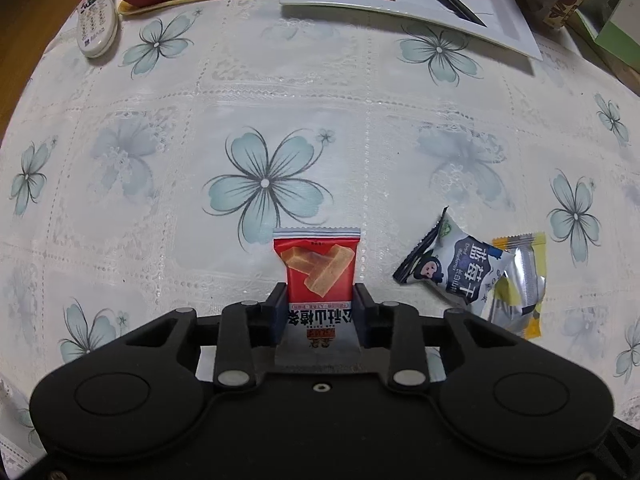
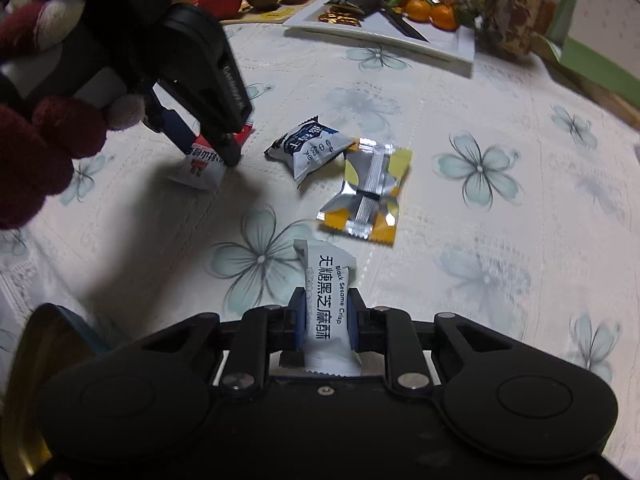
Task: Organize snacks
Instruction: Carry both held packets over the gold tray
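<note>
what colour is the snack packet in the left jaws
Red snack packet with a white bottom band, clearest in the left wrist view.

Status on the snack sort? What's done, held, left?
Done: nothing visibly sorted. In hand: left gripper shut on the red hawthorn packet; right gripper shut on the white black sesame crisp packet. Left: the blueberry packet and yellow-silver packet lie touching on the tablecloth. A round tin shows at the lower left; contents can't be seen.

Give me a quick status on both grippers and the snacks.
Left gripper shut on red snack packet. Right gripper shut on white sesame crisp packet. Blueberry packet and yellow-silver packet loose on tablecloth. Nothing blocking.
</note>
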{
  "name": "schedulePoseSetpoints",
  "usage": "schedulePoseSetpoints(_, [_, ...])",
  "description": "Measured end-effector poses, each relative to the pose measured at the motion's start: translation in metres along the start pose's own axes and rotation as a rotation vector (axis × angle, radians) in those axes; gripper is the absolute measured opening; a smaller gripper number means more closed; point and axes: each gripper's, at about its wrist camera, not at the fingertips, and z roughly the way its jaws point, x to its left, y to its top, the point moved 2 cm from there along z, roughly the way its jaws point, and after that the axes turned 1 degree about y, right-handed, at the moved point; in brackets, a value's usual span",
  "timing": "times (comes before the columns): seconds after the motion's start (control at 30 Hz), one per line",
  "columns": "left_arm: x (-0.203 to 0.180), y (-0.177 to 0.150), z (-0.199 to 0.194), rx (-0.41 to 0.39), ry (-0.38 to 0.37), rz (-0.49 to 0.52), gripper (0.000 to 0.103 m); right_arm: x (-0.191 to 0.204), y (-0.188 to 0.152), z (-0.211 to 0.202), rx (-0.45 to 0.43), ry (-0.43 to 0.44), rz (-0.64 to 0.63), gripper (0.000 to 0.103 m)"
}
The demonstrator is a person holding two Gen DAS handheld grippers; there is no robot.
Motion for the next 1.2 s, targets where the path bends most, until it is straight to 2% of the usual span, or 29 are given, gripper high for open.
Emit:
schedulePoseSetpoints(0.17, [0.005,-0.02,-0.015,0.014,-0.015,-0.031,0.041,-0.008,-0.007,-0.025,0.019,0.017,0.154,0.022])
schedulePoseSetpoints(0.43, [-0.013,-0.087,-0.085,0.003,-0.007,0.015,0.041,-0.009,-0.026,-0.089,0.006,-0.01,0.348,0.022])
schedulePoseSetpoints(0.73, [-0.028,-0.179,-0.132,-0.046,-0.045,0.05,0.041,0.018,-0.088,-0.158,-0.066,0.008,0.432,0.022])
schedulePoseSetpoints(0.93, [-0.032,-0.235,-0.14,-0.077,-0.024,0.06,0.041,0.033,-0.135,-0.177,-0.077,-0.003,0.469,0.022])
schedulePoseSetpoints(1.2, [-0.035,-0.289,-0.127,-0.048,-0.024,0.07,0.041,0.046,-0.179,-0.175,-0.039,-0.021,0.507,0.022])
